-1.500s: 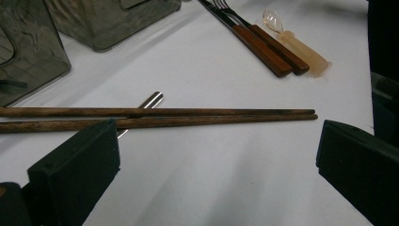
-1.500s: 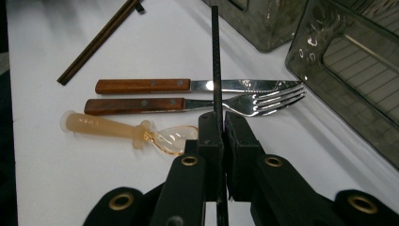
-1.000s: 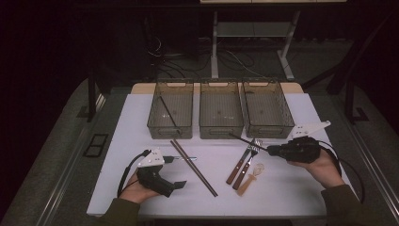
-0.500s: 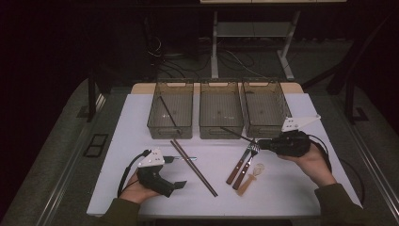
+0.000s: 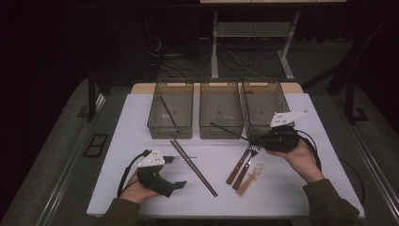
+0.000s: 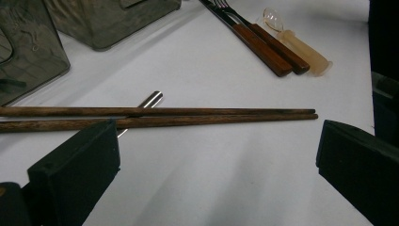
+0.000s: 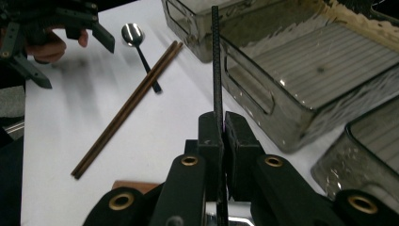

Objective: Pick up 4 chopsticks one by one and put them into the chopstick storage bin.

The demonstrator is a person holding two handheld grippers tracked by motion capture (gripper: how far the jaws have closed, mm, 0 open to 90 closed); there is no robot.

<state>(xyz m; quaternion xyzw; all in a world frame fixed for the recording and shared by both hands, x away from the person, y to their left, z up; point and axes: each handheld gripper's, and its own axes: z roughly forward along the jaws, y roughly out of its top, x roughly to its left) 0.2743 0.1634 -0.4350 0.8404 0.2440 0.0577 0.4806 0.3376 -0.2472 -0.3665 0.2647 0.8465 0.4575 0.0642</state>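
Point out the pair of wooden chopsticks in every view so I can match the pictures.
High view: the wooden chopsticks lie slanted at lower centre of the table.
Left gripper view: they run level across the middle.
Right gripper view: they slant at left of centre.
Shared landmark: the spoon that crosses them.

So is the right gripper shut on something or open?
Shut. The right gripper has its jaws pressed together on a thin black chopstick, which juts forward over the middle bin.
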